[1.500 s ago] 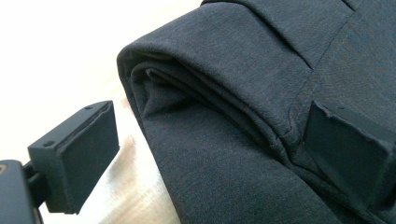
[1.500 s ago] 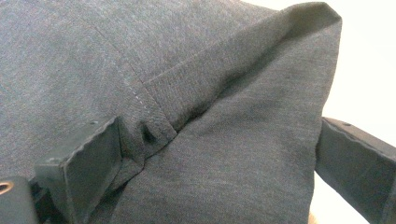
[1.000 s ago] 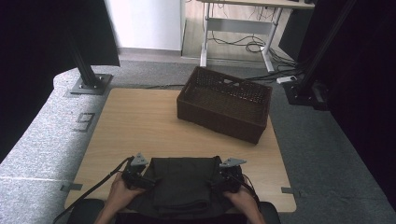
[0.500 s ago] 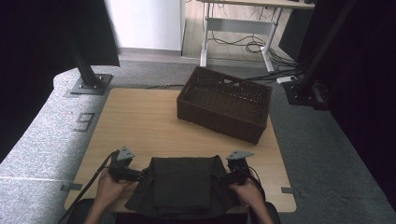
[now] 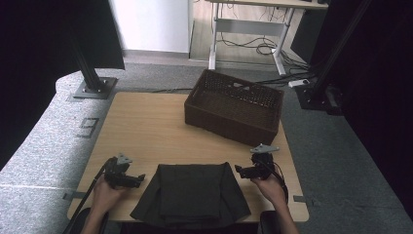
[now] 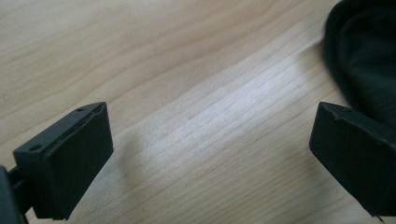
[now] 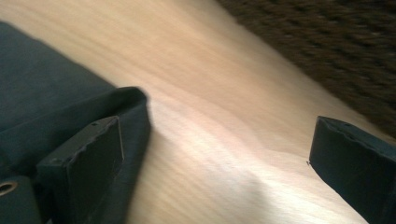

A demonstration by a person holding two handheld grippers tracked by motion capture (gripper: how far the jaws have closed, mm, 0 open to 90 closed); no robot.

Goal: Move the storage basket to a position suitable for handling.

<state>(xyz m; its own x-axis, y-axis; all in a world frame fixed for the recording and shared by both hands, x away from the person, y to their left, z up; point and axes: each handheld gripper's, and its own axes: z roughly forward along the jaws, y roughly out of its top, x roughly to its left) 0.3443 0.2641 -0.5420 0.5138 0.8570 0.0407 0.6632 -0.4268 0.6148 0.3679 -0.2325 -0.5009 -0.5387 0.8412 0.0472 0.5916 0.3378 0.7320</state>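
Looks like mid-fold on the dark folded cloth garment, lying flat at the near edge of the pale wooden worktop. Left gripper just beside its left edge, jaws spread wide over bare wood, holding nothing. Right gripper at the far right corner, jaws also wide apart, empty, one jaw right at the cloth's edge. Probably between grabs: next up, pinching two corners for another fold, or lifting the lot toward the dark brown woven basket at the far right. Near hem sitting close to the worktop's edge, so not much slack there. Plenty of open wood far and left.
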